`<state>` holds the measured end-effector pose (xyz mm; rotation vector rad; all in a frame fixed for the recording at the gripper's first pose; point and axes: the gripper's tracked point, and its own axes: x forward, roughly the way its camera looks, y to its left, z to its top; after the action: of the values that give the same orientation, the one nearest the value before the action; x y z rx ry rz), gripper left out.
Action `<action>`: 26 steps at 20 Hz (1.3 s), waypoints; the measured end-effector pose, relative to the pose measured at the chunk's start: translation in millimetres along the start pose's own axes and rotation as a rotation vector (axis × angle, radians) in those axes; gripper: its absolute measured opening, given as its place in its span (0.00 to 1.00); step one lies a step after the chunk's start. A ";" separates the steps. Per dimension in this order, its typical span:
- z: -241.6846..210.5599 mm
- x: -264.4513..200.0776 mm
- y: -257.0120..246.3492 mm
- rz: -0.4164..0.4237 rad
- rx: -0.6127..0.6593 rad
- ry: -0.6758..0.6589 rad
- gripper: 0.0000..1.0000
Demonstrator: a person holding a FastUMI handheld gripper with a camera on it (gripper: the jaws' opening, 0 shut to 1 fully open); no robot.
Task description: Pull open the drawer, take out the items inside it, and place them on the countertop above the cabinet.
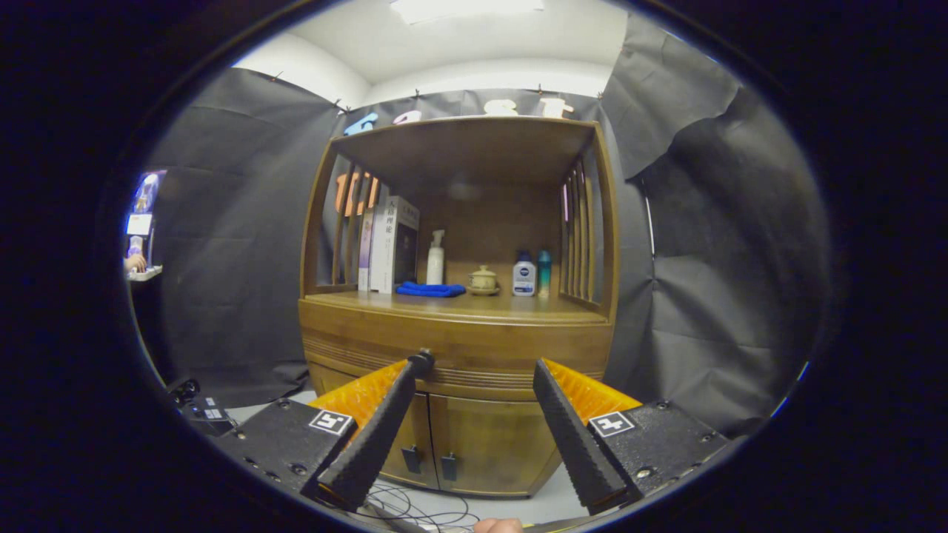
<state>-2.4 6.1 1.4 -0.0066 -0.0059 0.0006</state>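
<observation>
A wooden cabinet (459, 437) stands straight ahead with an open shelf above it. Its drawer (474, 346) is a wide band under the countertop (481, 306) and sits flush with the front, so its contents are hidden. The drawer's small black knob (423, 360) shows right at the tip of the left finger (374, 437). My gripper (476, 368) is open, its fingers spread wide in front of the drawer with nothing between them.
On the countertop stand several books (389, 244), a blue cloth (429, 289), a white spray bottle (435, 259), a small lidded pot (483, 280) and two bottles (524, 275). Two lower doors (485, 440) have black handles. Cables (415, 507) lie on the floor. A person's hand (135, 262) shows far left.
</observation>
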 end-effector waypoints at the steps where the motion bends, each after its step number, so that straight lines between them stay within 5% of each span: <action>1: -1.0 0.7 1.4 0.000 -0.001 0.006 1.00; 11: 5.9 22.2 11.8 0.011 -0.035 0.004 1.00; 26: -36.3 148.7 81.6 0.006 -0.027 0.079 1.00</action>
<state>146.4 87.6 -34.6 -0.0336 0.0733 0.0060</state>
